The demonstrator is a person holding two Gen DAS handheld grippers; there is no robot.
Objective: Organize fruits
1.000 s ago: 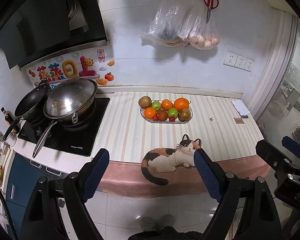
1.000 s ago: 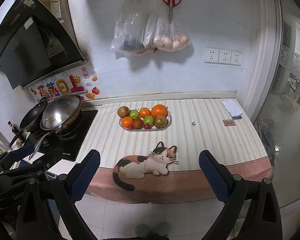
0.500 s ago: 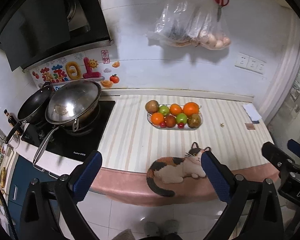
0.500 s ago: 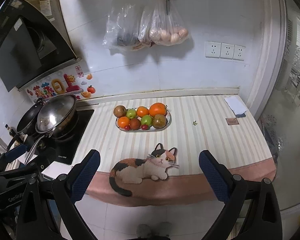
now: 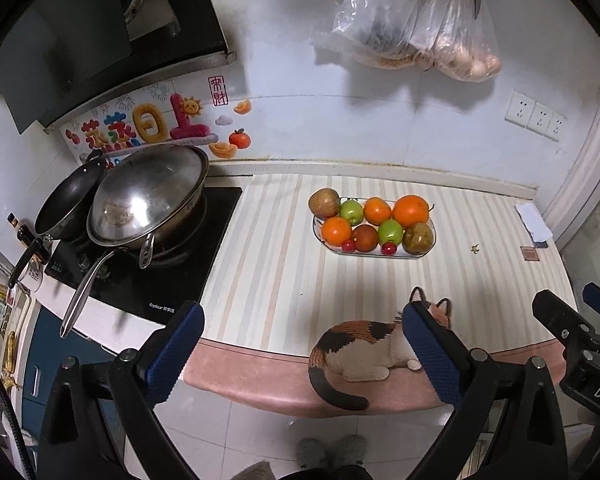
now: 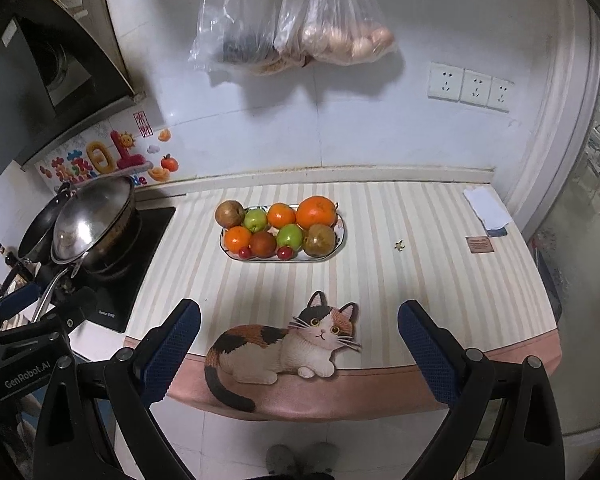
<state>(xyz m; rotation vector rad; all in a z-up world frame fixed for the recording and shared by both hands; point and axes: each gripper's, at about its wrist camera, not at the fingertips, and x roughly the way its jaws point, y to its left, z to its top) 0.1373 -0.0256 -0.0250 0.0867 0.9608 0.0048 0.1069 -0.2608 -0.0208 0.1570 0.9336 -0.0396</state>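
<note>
Plainly, both grippers were held well short of the fruit. The plate lay on the striped counter, far from the near edge, with its long axis running left to right, and the fruit was heaped on it in two rows. From the right gripper the plate was seen ahead and slightly to the left; from the left gripper it was seen ahead and to the right. It could therefore be judged that the plate sat between the two lines of approach, a little nearer to that of the right gripper.

Both pairs of jaws were spread wide, and nothing was held in either. Neither gripper was over the plate; both hung near the counter's front edge, above the cat mat, which lay between the grippers and the plate.

In the far row a brown fruit was set at the left end and a large orange toward the right. Two small red fruits were lodged at the near rim. A forward reach over the mat would be called for, and the near row would be met first.
</note>
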